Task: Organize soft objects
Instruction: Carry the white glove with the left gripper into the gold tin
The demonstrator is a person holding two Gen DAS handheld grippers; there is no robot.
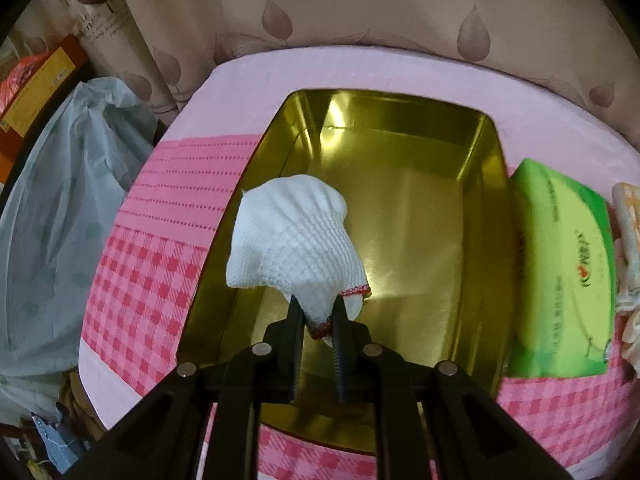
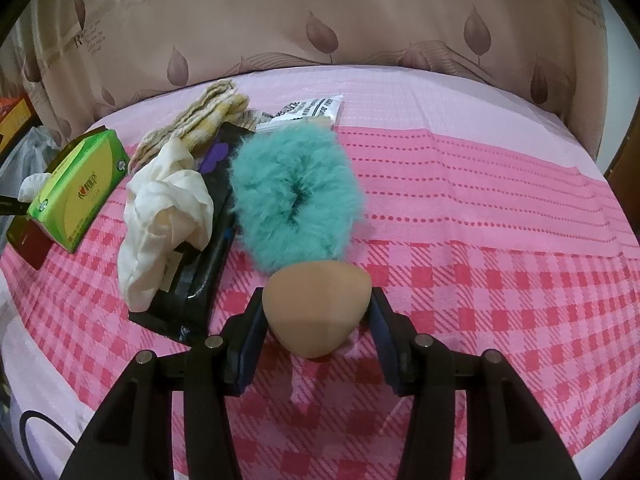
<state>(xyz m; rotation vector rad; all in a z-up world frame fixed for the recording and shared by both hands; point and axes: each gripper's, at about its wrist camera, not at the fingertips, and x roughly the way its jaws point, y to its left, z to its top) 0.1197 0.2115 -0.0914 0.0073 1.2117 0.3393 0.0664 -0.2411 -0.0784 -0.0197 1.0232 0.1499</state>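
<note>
Left tool point(image 1: 316, 312): jaws nearly together, pinching the red-trimmed edge of a white waffle-textured cloth point(image 1: 292, 240); the cloth hangs forward of the fingers over the open gold tin point(image 1: 472, 184), above its left part.
Right tool point(image 2: 318, 316): jaws part way apart, with a tan teardrop sponge point(image 2: 314, 308) between them; the pads sit at the sponge's sides, and whether they press on it I cannot tell.
Gold tin: rectangular, shiny inside, nothing lying on its floor that can be seen; it stands on the pink cover.
Surface: a pink cloth point(image 2: 500, 240) with a checked band, a dotted striped band and a plain pale band; whether a bed or a counter lies under it is not clear.
Green tissue pack point(image 1: 560, 276): lies just beside the tin's right wall, touching or nearly so; also seen at the far left in the right wrist view.
Teal fluffy scrunchie point(image 2: 296, 196): lies on the cover just beyond the sponge.
Cream crumpled cloth point(image 2: 164, 208): heaped partly on a black flat pouch point(image 2: 200, 276), left of the scrunchie.
Yellow-and-white folded cloths point(image 2: 200, 120): behind the cream cloth.
Small white printed packet point(image 2: 308, 110): behind the scrunchie, near the far edge.
Backdrop: beige curtain point(image 2: 360, 12) with leaf print.
Left margin: pale plastic bag point(image 1: 64, 208) off the cover's edge.
</note>
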